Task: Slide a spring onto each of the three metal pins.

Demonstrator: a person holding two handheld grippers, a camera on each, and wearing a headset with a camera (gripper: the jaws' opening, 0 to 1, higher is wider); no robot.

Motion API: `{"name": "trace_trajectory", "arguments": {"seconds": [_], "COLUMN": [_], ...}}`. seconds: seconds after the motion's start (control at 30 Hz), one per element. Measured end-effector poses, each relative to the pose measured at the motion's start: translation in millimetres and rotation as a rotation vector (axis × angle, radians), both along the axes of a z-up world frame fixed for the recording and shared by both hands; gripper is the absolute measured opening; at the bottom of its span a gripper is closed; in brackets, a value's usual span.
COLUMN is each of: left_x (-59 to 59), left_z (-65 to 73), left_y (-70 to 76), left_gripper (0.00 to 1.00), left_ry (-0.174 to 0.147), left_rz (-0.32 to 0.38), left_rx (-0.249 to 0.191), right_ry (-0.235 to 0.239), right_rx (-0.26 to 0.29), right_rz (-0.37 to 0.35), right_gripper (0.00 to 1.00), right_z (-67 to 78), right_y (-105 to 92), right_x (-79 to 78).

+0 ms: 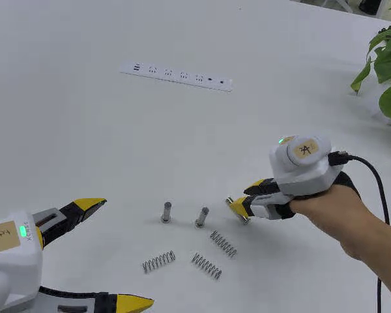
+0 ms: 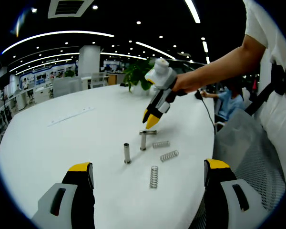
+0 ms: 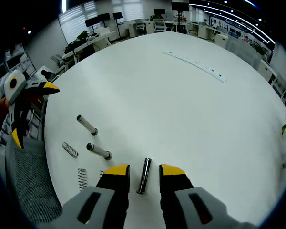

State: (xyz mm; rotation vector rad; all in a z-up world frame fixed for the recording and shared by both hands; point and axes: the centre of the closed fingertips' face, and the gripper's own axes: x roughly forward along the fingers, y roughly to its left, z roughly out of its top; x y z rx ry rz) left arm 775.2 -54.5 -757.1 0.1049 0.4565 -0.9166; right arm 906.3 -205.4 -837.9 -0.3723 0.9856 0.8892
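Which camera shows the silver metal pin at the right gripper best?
The right gripper view: the silver metal pin lies full length between the yellow-tipped jaws of the right gripper. In the head view those tips partly cover it; in the left gripper view it is a tiny bar.

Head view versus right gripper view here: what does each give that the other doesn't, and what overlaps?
Head view adds: all three springs, and the hand holding the right gripper. Right gripper view adds: the lying pin sits between its fingers with a gap on each side, and office desks stand beyond the table. Both share: two standing pins, the power strip, the open left gripper.
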Motion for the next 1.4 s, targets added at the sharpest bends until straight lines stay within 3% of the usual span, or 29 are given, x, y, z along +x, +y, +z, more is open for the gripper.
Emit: {"name": "trace_trajectory", "arguments": {"seconds": [0.57,1.17,1.4], "left_x": [4.1,5.7,5.3], "left_z": [-0.1,-9.3,-8.4], "left_y": [-1.3,1.3,0.9], "left_gripper": [0.98,0.97,0.97], "left_ry": [0.008,0.016,0.015], "left_rz": [0.007,0.006,0.008], "left_rx": [-0.023,-0.032,-0.034], "right_ry": [0.058,0.035,0.034], "right_rx": [-0.067,-0.147,-0.153], "right_rz": [-0.005,0.070,0.057], "right_gripper": [0.18,0.11,0.10], "right_z": [-23.8,-28.1,-27.8], "right_y": [6.1,9.2,8.1], "right_x": [4.4,1.8,1.7]}}
